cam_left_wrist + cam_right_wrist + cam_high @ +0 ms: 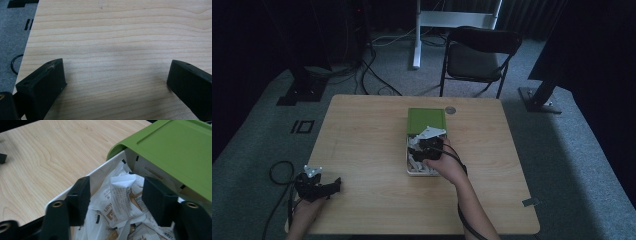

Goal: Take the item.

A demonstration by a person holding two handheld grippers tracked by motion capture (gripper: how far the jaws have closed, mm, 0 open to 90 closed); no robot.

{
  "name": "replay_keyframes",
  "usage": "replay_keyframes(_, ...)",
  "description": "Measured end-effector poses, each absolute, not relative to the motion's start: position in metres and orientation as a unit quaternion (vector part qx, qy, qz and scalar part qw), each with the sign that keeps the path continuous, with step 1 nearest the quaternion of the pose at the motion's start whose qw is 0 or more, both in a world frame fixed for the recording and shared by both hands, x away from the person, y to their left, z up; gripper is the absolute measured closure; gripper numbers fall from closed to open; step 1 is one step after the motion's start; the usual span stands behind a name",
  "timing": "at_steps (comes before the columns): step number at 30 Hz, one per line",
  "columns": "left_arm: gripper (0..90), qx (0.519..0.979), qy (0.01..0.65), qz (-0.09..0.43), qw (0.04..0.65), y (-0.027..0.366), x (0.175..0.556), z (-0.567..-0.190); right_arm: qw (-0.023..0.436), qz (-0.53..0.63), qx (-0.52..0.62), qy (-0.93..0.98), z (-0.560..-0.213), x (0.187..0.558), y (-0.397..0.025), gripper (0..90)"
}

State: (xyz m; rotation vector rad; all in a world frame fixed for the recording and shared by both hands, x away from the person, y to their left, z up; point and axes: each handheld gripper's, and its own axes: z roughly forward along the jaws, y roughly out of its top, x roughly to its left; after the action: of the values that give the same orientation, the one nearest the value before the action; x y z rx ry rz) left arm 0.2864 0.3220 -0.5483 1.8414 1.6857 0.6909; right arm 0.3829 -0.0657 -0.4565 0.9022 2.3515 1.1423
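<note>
The left gripper (pixel 332 187) rests at the near left corner of the table (pixel 362 150), its two blunt black jaws spread wide apart over bare wood with nothing between them. In the left gripper view the tabletop is pale wood with long wavy grain lines, smooth and matte; one jaw carries a small pale scuff on its top face.

Farther in, the right gripper (pixel 113 195) reaches down into a box (pixel 408 160) near the middle of the table. Its jaws are released, standing apart on either side of one white packet (pixel 122 195), with a gap showing on each side, so the packet is not pinched. That packet is a crinkled paper or foil sachet with a crimped flat top end, standing up on a loose heap of similar packets; too many overlap to count. They are white with brown and black print. Fine lines of text run down the upright one but are too small to read; on a packet below it, letters that look like "wan" show beside a brown square mark.

The box is white, rectangular, with rounded corners and thin walls. A smooth green lid (pixel 175 150) with a raised rim covers its far half.

Beyond the table stands one black folding chair (pixel 479 55) on grey carpet.
</note>
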Motion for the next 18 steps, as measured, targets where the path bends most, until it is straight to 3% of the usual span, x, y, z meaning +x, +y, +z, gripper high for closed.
replay_keyframes(8, 2.6, 0.684, 0.626, 0.257, 0.272, 0.322, 0.2864, -0.5483, 0.195, 0.382, 0.311, 0.848, -0.4664, 0.389, -0.0584, 53.2)
replay_keyframes(12, 2.6, 0.684, 0.626, 0.257, 0.272, 0.322, 0.2864, -0.5483, 0.188, 0.378, 0.316, 0.85, -0.4654, 0.391, -0.0596, 70.1)
replay_keyframes(18, 2.6, 0.684, 0.626, 0.257, 0.272, 0.322, 0.2864, -0.5483, 0.175, 0.392, 0.321, 0.844, -0.4579, 0.3895, -0.0651, 74.3)
